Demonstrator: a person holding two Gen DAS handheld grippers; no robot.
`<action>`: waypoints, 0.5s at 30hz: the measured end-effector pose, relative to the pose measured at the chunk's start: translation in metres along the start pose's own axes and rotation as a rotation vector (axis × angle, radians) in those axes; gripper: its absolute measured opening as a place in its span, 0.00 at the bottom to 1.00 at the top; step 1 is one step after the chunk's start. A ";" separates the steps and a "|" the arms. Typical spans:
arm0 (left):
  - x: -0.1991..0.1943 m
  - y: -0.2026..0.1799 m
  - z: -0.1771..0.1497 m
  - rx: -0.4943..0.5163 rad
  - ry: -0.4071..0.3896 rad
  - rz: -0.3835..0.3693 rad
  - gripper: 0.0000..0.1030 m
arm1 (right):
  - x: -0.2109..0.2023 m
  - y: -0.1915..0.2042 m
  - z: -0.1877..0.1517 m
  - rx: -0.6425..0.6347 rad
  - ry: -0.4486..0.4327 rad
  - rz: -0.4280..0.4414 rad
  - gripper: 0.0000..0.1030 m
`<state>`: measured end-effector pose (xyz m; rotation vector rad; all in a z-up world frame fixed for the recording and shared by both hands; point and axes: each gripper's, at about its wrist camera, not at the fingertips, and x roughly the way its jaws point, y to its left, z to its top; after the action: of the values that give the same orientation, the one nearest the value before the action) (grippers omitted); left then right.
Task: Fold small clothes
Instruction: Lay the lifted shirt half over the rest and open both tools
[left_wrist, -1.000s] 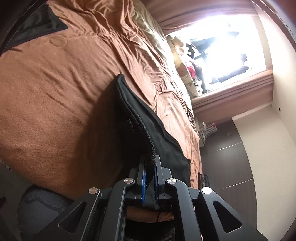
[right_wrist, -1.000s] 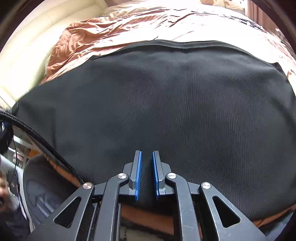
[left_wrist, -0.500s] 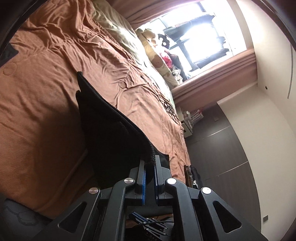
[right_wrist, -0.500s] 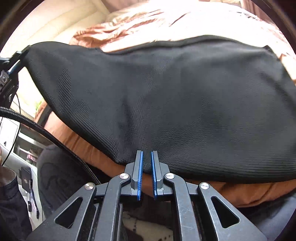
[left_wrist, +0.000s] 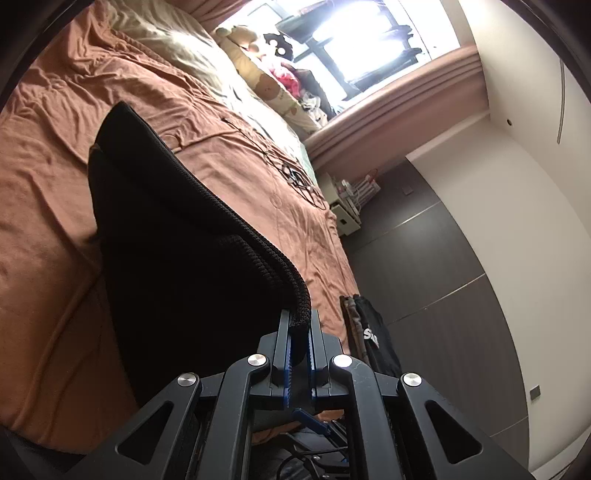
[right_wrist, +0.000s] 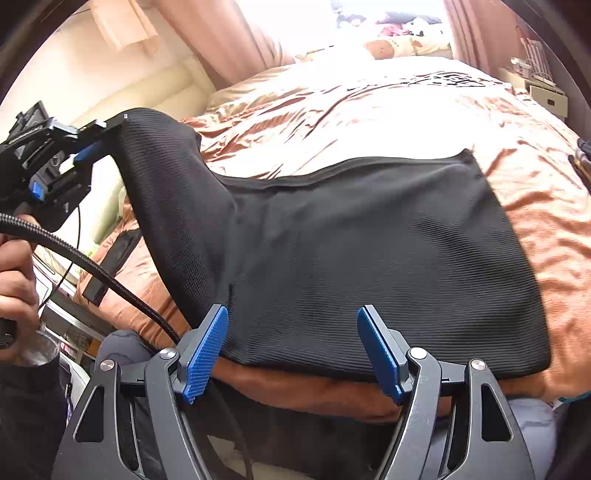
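A black ribbed garment (right_wrist: 362, 251) lies on the brown bedspread (right_wrist: 369, 110), its left corner lifted. My left gripper (left_wrist: 300, 332) is shut on that garment's thick hem (left_wrist: 295, 295), and the cloth (left_wrist: 177, 251) hangs taut from it down to the bed. In the right wrist view the left gripper (right_wrist: 110, 127) holds the raised corner at upper left, a hand (right_wrist: 14, 280) on its handle. My right gripper (right_wrist: 291, 328) is opening, its blue pads (right_wrist: 205, 354) spread wide over the garment's near edge and pressing on nothing.
Pillows (left_wrist: 192, 48) and soft toys (left_wrist: 258, 77) lie at the bed's head by a bright window (left_wrist: 369, 48). A small shelf unit (left_wrist: 347, 210) and dark wardrobe doors (left_wrist: 443, 277) stand beside the bed. Dark clothes (left_wrist: 373, 339) hang off the bed's edge. A black cable (right_wrist: 110, 280) trails from the left gripper.
My right gripper has let go of the garment's near edge and spread wide. The left gripper has lifted its corner higher, away from the bed.
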<state>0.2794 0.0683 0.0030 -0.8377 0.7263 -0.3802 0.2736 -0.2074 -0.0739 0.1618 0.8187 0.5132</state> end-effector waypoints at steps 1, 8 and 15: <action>0.007 -0.005 -0.001 0.005 0.011 -0.006 0.06 | -0.004 -0.003 -0.001 0.008 -0.008 0.001 0.69; 0.053 -0.036 -0.007 0.051 0.086 -0.039 0.06 | -0.035 -0.030 -0.008 0.072 -0.036 -0.018 0.69; 0.115 -0.058 -0.023 0.086 0.210 -0.044 0.08 | -0.062 -0.053 -0.015 0.123 -0.049 -0.038 0.69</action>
<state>0.3424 -0.0456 -0.0119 -0.7402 0.8804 -0.5409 0.2472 -0.2855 -0.0610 0.2704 0.8039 0.4220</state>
